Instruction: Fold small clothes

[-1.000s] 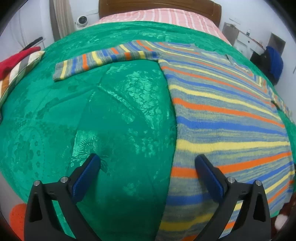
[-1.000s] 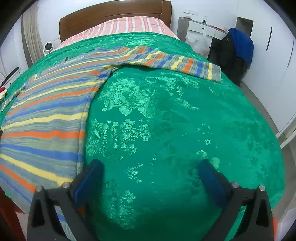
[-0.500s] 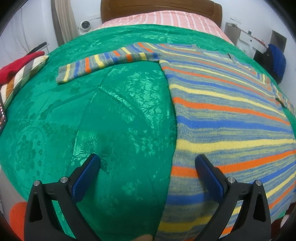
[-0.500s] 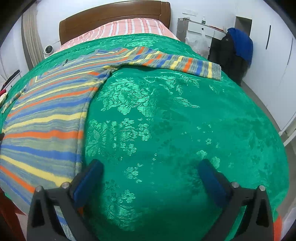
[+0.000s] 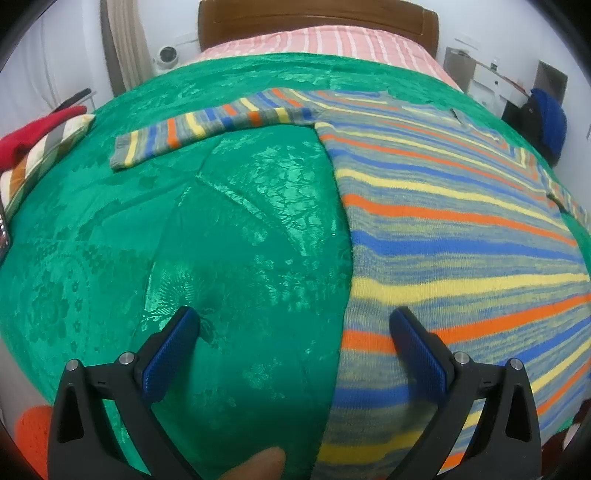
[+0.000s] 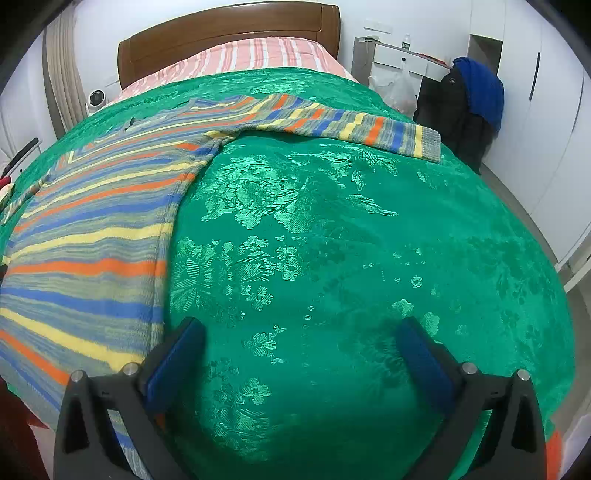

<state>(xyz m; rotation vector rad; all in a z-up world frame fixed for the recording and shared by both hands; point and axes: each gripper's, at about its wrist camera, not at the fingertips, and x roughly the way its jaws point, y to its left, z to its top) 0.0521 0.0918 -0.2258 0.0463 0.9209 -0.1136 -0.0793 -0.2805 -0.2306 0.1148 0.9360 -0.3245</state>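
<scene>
Green brocade bedspread [image 5: 229, 236] covers nearly the whole bed in both views, a glossy woven cloth with raised flower patterns and soft creases. Beyond it at twelve o'clock lie a pink striped sheet [image 5: 332, 40] and a brown wooden headboard [image 6: 229, 33].

Spread flat on the bedspread is the striped sweater [image 5: 461, 236] — a fuzzy knit in grey-blue with orange, yellow and blue bands. In the left wrist view its body fills the three o'clock side and one sleeve [image 5: 207, 129] stretches out toward ten o'clock. In the right wrist view the body [image 6: 92, 251] sits at nine o'clock and the other sleeve [image 6: 351, 127] reaches toward one o'clock, ending in a ribbed cuff.

Only the right wrist view shows the dark jacket with a blue garment [image 6: 476, 96] at two o'clock and a white plastic bag beside white drawers. Only the left wrist view shows the red and checked cloth pile [image 5: 33, 147] at nine o'clock, and a fingertip [image 5: 258, 463] at six o'clock.

The left gripper [image 5: 295, 332] has its blue-padded fingers spread wide with nothing between them; it straddles the sweater's side edge. The right gripper [image 6: 303, 343] is likewise spread wide and empty — above bare bedspread, its left finger close to the sweater's edge.
</scene>
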